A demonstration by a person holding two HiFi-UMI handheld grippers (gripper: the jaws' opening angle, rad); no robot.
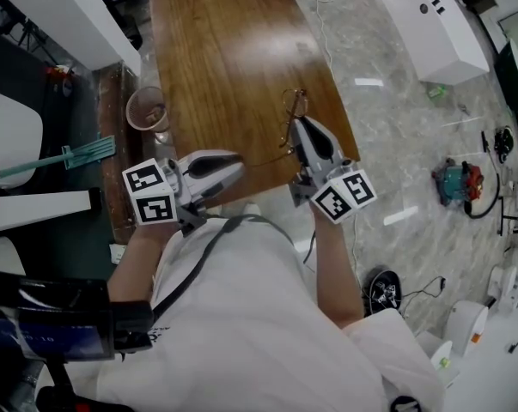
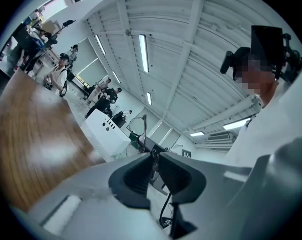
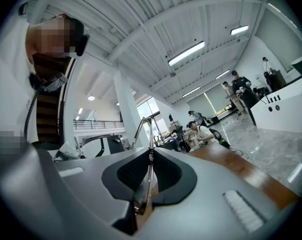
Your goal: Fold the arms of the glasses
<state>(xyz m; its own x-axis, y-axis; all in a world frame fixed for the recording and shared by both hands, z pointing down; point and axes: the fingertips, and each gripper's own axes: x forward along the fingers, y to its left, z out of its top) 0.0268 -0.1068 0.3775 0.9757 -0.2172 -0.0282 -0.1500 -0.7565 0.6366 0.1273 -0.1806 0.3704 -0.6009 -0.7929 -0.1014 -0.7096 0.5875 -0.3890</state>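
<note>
1 clear cup point(image 1: 147, 110) stands at the wooden table's point(image 1: 233, 50) left edge; its content is unclear. The glasses point(image 3: 151, 134) hang above the table between 2 tongs. The right gripper point(image 1: 298, 123) pinches the frame, and the left gripper point(image 1: 240, 163) is pressed on 1 thin arm's end.

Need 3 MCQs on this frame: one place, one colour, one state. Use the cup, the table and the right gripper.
1. Where is the cup?
A) by the table's left edge
B) by its right edge
C) at its far end

2. What colour is the tabletop?
A) white
B) brown wood
C) green

3. What are the right gripper's fingers doing?
A) wide open, empty
B) shut on the glasses
C) out of view

Key:
1 A: the head view shows the cup at the left edge.
2 B: brown grain shows.
3 B: the right gripper view shows the frame pinched between the fingers.
</note>
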